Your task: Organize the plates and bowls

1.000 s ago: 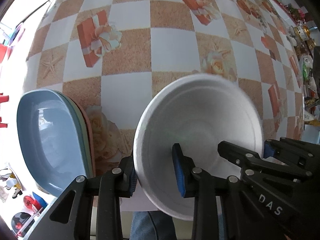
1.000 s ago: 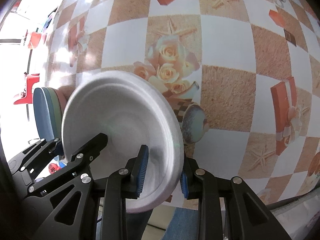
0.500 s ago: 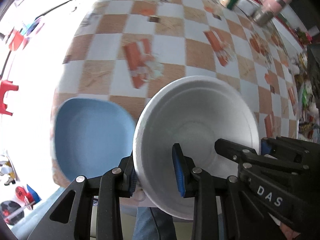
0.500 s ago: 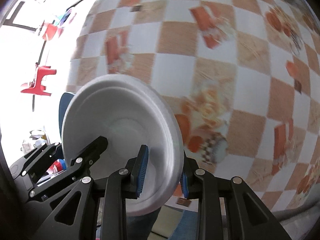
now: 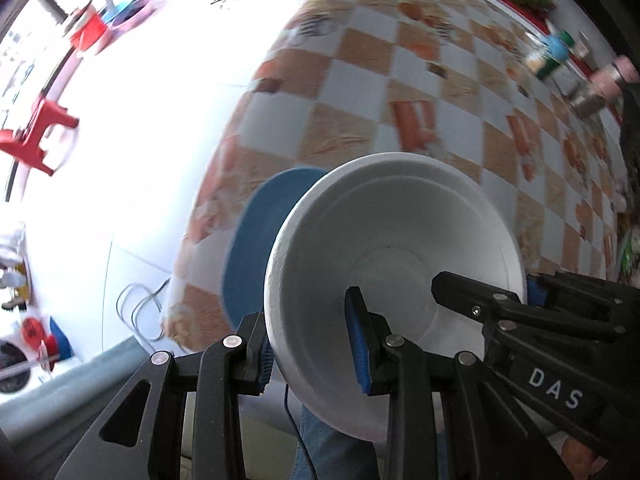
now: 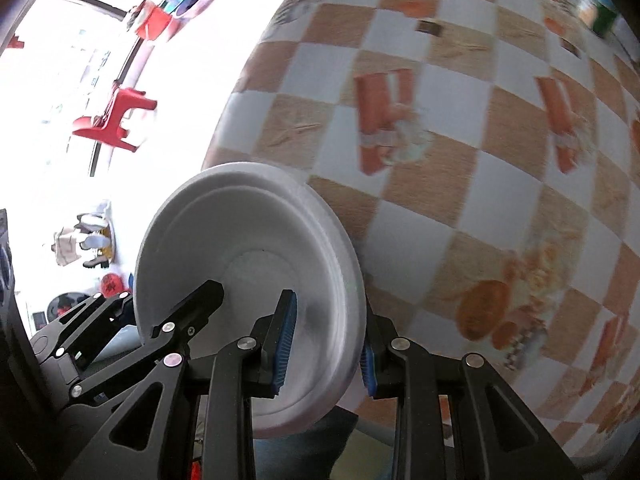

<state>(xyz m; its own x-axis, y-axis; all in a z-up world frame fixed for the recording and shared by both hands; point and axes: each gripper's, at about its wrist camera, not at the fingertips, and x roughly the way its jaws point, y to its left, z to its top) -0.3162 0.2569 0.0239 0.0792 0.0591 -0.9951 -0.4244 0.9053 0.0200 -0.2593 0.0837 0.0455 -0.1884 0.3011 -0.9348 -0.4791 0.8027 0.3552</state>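
Note:
A white foam bowl (image 5: 400, 248) is held up off the table by both grippers at once. My left gripper (image 5: 312, 350) is shut on its near rim, one pad inside, one outside. My right gripper (image 6: 326, 344) is shut on the same bowl (image 6: 248, 256) at its other rim; its black fingers (image 5: 520, 312) show at right in the left wrist view. A blue plate (image 5: 260, 248) lies behind the bowl near the table's left edge, partly hidden. In the right wrist view the plate is hidden.
The checkered orange-and-white tablecloth (image 5: 420, 92) covers the table (image 6: 460, 160). Jars and bottles (image 5: 556, 56) stand at the far right edge. Red plastic stools (image 6: 116, 116) stand on the bright floor to the left. A cable (image 5: 140, 308) lies on the floor.
Both grippers with the white bowl have risen and pulled back toward the table's left edge; the view now takes in the floor. The blue plate looks smaller and farther below.

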